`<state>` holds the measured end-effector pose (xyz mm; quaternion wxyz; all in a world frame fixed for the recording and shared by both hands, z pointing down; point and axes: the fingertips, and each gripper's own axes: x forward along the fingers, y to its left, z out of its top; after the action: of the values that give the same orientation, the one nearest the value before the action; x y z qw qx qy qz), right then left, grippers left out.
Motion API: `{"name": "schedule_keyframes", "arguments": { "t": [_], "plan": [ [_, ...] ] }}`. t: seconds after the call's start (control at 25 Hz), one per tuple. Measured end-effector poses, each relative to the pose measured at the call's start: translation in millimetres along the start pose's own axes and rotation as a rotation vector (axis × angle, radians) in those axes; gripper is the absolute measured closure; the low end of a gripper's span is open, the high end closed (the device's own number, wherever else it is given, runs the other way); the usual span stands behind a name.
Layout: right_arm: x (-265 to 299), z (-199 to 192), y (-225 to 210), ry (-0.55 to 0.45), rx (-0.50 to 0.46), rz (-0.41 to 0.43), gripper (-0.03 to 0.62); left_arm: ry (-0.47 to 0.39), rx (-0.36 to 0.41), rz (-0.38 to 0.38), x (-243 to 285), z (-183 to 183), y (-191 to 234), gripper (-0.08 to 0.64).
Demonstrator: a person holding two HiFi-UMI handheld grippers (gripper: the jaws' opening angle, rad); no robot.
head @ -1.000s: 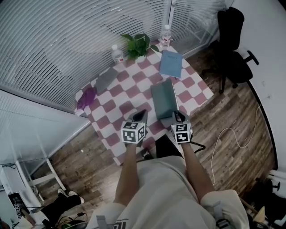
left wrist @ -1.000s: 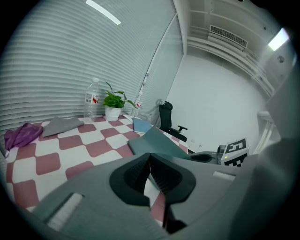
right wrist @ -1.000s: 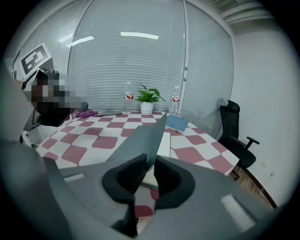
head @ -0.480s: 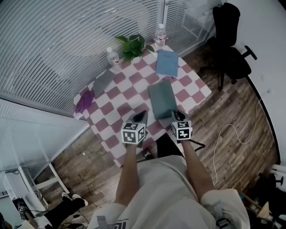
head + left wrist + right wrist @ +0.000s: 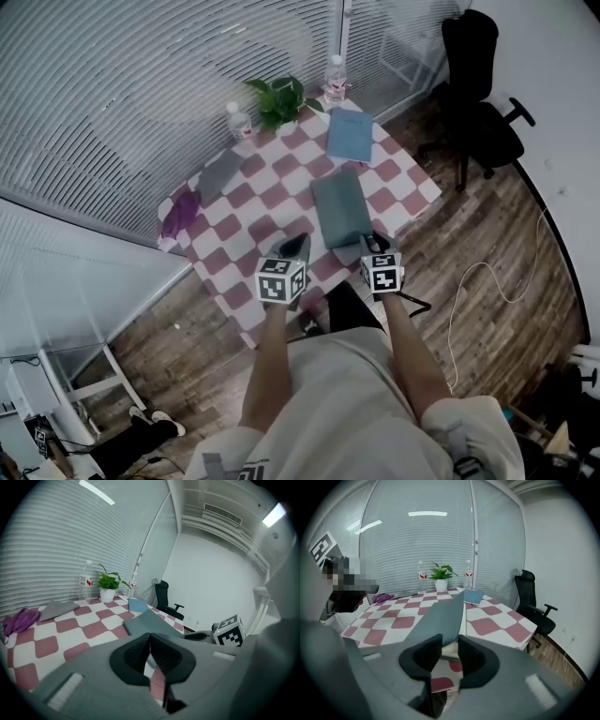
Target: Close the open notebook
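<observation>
A grey-green notebook (image 5: 340,208) lies flat with its cover down on the red-and-white checkered table (image 5: 246,217), towards the near right side. In the right gripper view its cover (image 5: 438,616) lies over white page edges just beyond the jaws. My right gripper (image 5: 375,245) (image 5: 450,641) is at the notebook's near edge. Its jaws are opening and a gap shows between them; the pads do not press on the cover. My left gripper (image 5: 297,245) (image 5: 150,637) hovers over the table's near edge, left of the notebook (image 5: 150,623), shut on nothing.
A blue notebook (image 5: 350,134) lies at the far right corner. A potted plant (image 5: 279,98) and two water bottles (image 5: 335,75) (image 5: 238,119) stand along the far edge. A grey cloth (image 5: 220,171) and a purple cloth (image 5: 180,212) lie left. A black office chair (image 5: 473,94) stands right.
The head view has shifted slightly. Both grippers stay at the table's near edge and the notebook lies as before.
</observation>
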<state>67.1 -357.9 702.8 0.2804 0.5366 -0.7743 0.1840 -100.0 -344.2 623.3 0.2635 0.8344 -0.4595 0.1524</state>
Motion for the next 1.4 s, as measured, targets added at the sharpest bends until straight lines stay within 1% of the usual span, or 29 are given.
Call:
{"name": "schedule_keyframes", "arguments": {
  "t": [0.16,0.28,0.36,0.48,0.64,0.76,0.88,0.96,1.04,1.12,1.24,1.4],
  "plan": [
    [-15,-1,10,-0.001,-0.006,0.003,0.482,-0.012,0.006,0.001,-12,-2,-1,0.552],
    [-31,0,11,-0.014,-0.012,-0.010,0.482,-0.036,-0.014,0.004,-20,-5,-5,0.551],
    [-41,4,8,-0.035,0.004,-0.025,0.482,-0.049,-0.030,0.001,-23,-8,-10,0.552],
    [-51,18,5,-0.082,0.037,-0.030,0.482,-0.053,-0.045,-0.002,-24,-14,-19,0.552],
    [-64,46,-1,-0.154,0.095,-0.019,0.482,-0.056,-0.044,0.002,-24,-16,-36,0.552],
    [-70,62,-8,-0.177,0.092,-0.011,0.482,-0.076,-0.060,0.029,-22,-11,-45,0.551],
    [-83,56,-13,-0.167,0.091,0.008,0.482,-0.102,-0.085,0.064,-22,-10,-64,0.552],
    [-96,48,-15,-0.157,0.072,0.033,0.482,-0.111,-0.086,0.067,-21,-11,-84,0.552],
    [-108,37,-17,-0.144,0.028,0.062,0.482,-0.100,-0.073,0.062,-19,-15,-103,0.551],
    [-117,28,-18,-0.138,0.008,0.089,0.482,-0.090,-0.058,0.066,-21,-20,-116,0.551],
    [-130,19,-17,-0.146,-0.003,0.131,0.482,-0.099,-0.049,0.087,-27,-25,-132,0.551],
    [-146,9,-11,-0.157,-0.060,0.192,0.482,-0.113,-0.037,0.128,-39,-30,-152,0.551]
  ]
}}
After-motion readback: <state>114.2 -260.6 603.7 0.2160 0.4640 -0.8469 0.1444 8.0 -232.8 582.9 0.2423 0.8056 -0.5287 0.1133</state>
